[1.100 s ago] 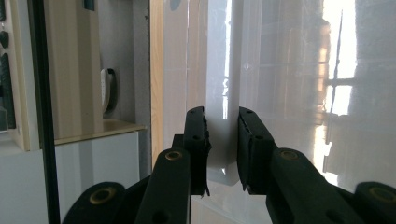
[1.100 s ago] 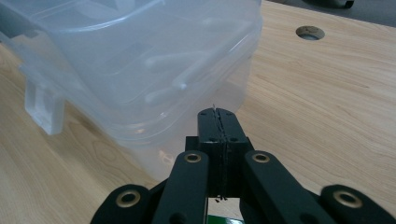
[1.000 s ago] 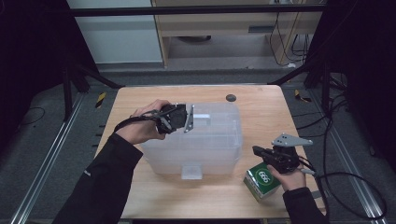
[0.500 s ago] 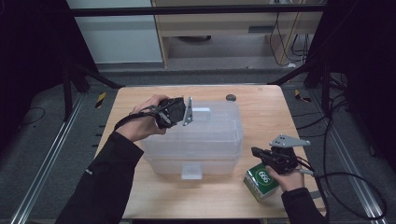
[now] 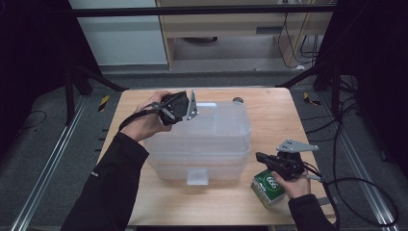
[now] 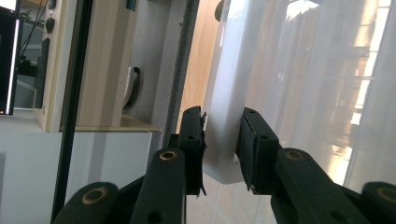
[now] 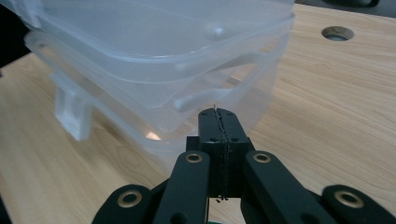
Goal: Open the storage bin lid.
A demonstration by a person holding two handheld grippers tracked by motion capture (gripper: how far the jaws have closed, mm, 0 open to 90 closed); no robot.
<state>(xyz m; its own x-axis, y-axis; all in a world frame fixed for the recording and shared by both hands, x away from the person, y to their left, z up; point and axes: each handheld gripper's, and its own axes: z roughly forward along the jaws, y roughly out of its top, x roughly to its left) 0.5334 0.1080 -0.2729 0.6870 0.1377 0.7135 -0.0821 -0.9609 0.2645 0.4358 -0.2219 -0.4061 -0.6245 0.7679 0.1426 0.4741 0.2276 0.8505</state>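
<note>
while latched, clear plastic bin [image 5: 202, 139] with left gripper [image 6: 222, 140] loosening off its tab [image 6: 224, 135], right gripper [image 7: 219, 135] clenched empty.

lab recording bay: wooden table [image 5: 269, 115] on grey floor, black frame posts [image 5: 72, 82], floor rails [image 5: 43, 168], trailing cables [image 5: 356, 183].

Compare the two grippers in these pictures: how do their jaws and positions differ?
The left gripper has its jaws parted around the clear bin's white lid latch, and they have just been opening; the right gripper's jaws are shut on nothing. The left is at the bin's far side, the right beside its near corner. Both have black jaws.
</note>
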